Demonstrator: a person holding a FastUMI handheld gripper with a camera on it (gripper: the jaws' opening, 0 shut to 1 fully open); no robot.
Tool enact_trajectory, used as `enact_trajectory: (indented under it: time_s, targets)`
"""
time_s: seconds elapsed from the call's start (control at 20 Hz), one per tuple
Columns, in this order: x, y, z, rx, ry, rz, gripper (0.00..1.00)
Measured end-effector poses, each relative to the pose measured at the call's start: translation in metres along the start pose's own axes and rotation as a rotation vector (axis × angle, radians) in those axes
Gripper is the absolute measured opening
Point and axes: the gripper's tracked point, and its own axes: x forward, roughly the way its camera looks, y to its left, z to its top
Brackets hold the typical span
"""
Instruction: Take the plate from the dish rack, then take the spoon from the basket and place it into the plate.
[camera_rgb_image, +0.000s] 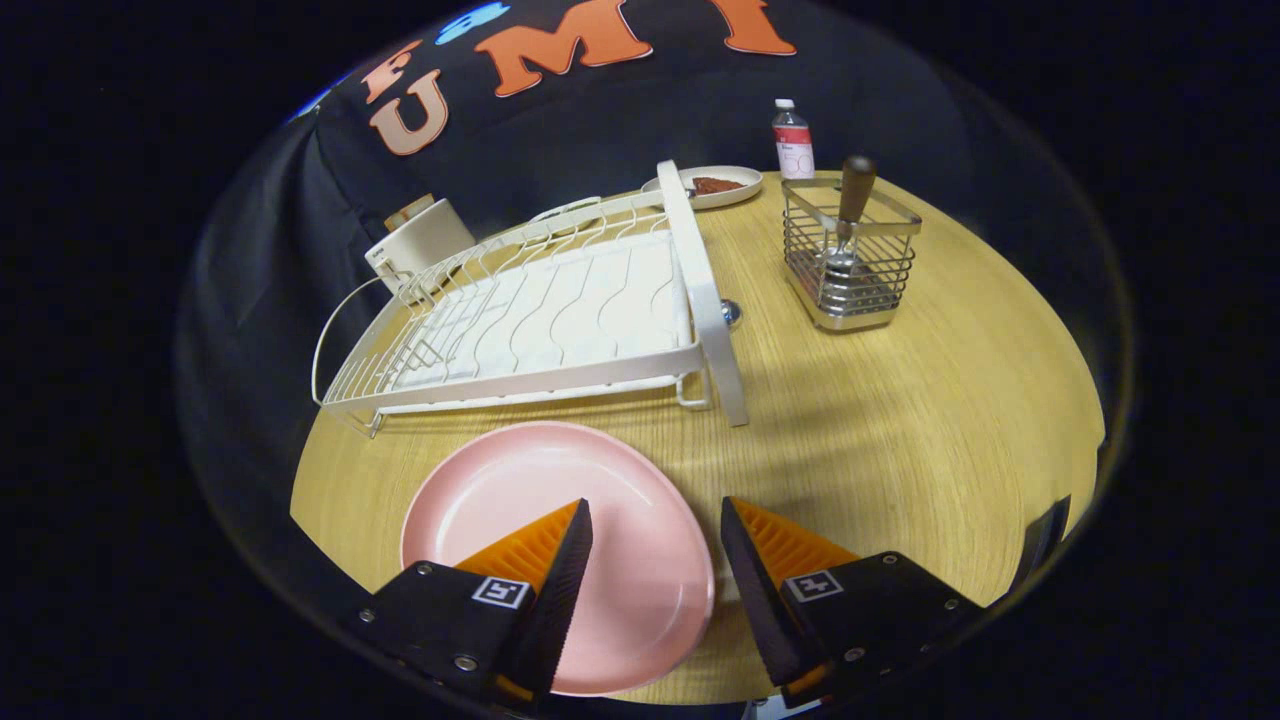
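Note:
A pink plate (520, 500) lies flat on the wooden table (900, 420), in front of the white wire dish rack (560, 310). My gripper (655, 515) hovers over the plate's right rim, open, with nothing between its fingers; the left finger covers part of the plate. Beyond the fingers to the right stands a metal wire basket (850, 265). A spoon (852, 215) with a dark wooden handle stands upright in it, bowl end down.
A small white dish (715, 186) with something brown on it sits behind the rack. A plastic bottle (793, 140) stands behind the basket. A cream mug (420, 245) is at the rack's far left. A small metal knob (731, 313) lies beside the rack.

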Motion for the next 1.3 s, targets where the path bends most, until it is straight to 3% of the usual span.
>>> enact_trajectory:
  time_s: [0.2,0.55,0.75,1.0,1.1,1.3]
  targets:
    - [-0.016,-0.032,0.041,-0.044,-0.194,-0.110,0.84]
    - [-0.044,-0.072,0.113,-0.014,-0.473,-0.198,0.82]
    - [-0.026,-0.089,0.141,-0.074,-0.524,-0.264,0.72]
    - [0.005,-0.100,0.160,-0.103,-0.529,-0.330,0.49]
    - [0.010,-0.103,0.165,-0.114,-0.544,-0.351,0.44]
    - [0.013,-0.095,0.166,-0.150,-0.559,-0.336,0.26]
